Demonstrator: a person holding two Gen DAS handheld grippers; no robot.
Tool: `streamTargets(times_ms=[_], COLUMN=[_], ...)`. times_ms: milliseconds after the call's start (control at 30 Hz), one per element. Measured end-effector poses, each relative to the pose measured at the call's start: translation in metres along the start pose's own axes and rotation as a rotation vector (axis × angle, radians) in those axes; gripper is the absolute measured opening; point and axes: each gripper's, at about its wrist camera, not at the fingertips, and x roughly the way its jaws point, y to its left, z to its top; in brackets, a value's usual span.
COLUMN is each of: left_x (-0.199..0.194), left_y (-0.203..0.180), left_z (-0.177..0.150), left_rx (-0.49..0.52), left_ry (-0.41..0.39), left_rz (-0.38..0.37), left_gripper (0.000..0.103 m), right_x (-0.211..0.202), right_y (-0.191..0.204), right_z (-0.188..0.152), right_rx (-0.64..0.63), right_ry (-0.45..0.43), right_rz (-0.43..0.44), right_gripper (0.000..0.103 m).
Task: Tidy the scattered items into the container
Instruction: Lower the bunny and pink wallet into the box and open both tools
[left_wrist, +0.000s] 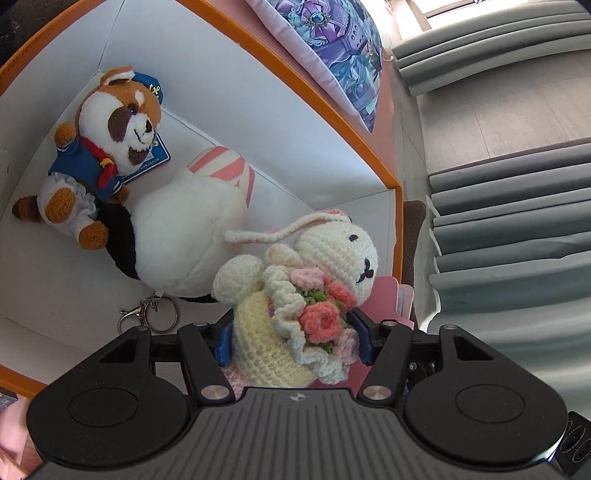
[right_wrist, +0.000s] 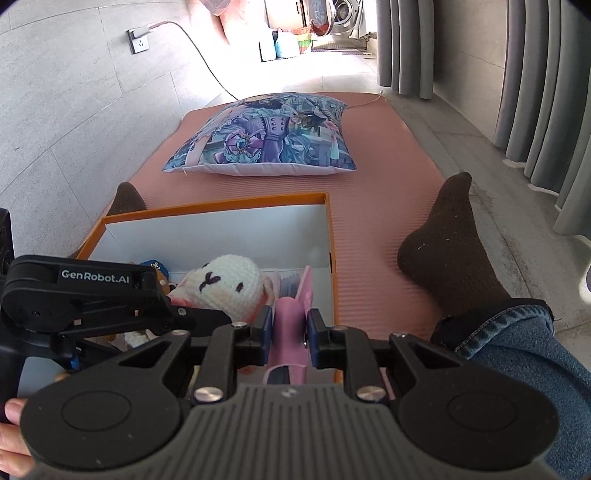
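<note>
An orange box with white walls (left_wrist: 240, 103) (right_wrist: 221, 206) stands on the mat. Inside lie a raccoon plush in a blue sailor suit (left_wrist: 110, 122) and a white plush with pink stripes (left_wrist: 184, 236) that has a metal keyring (left_wrist: 155, 317). My left gripper (left_wrist: 295, 341) is shut on a crocheted bunny with a flower bouquet (left_wrist: 332, 254) (right_wrist: 225, 280), its blue pads against the body, just above the box's near corner. My right gripper (right_wrist: 288, 332) is shut on a pink wallet-like case (right_wrist: 290, 317) (left_wrist: 388, 295), which hangs over the box's right end beside the bunny.
A printed cushion (right_wrist: 266, 140) (left_wrist: 332, 44) lies on the pink mat (right_wrist: 369, 206) beyond the box. A person's dark-socked feet (right_wrist: 443, 243) (right_wrist: 125, 199) flank the box, with a jeans leg (right_wrist: 517, 350) at right. Grey curtains (right_wrist: 535, 92) hang along the right.
</note>
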Motion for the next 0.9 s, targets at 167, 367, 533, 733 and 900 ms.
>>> streamTargets(times_ms=[167,367,533,733,900], left_x=[0.011,0.016,0.001,-0.025,-0.038], left_y=[-0.003,-0.003,-0.003,-0.005,-0.012], left_z=[-0.001,-0.001,0.000,-0.003,-0.015], left_rx=[0.006,0.032,0.047,0.092,0.179], left_ry=[0.033,0.070,0.052,0.003,-0.069], left_rz=[0.042,0.091,0.042,0.013,0.058], left_gripper=[0.072,0.076,0.076,0.070,0.066], right_x=[0.010,0.016,0.018,0.019,0.020], right_y=[0.003,0.003,0.007,0.012,0.014], right_z=[-0.002,-0.004,-0.004,-0.004,-0.006], right_rx=[-0.049,-0.066,-0.092,-0.108,-0.106], right_ry=[0.041,0.063,0.067,0.080,0.086], right_rz=[-0.038,-0.050,-0.069,-0.082,-0.080], right_gripper=[0.022,0.022,0.022,0.022,0.022])
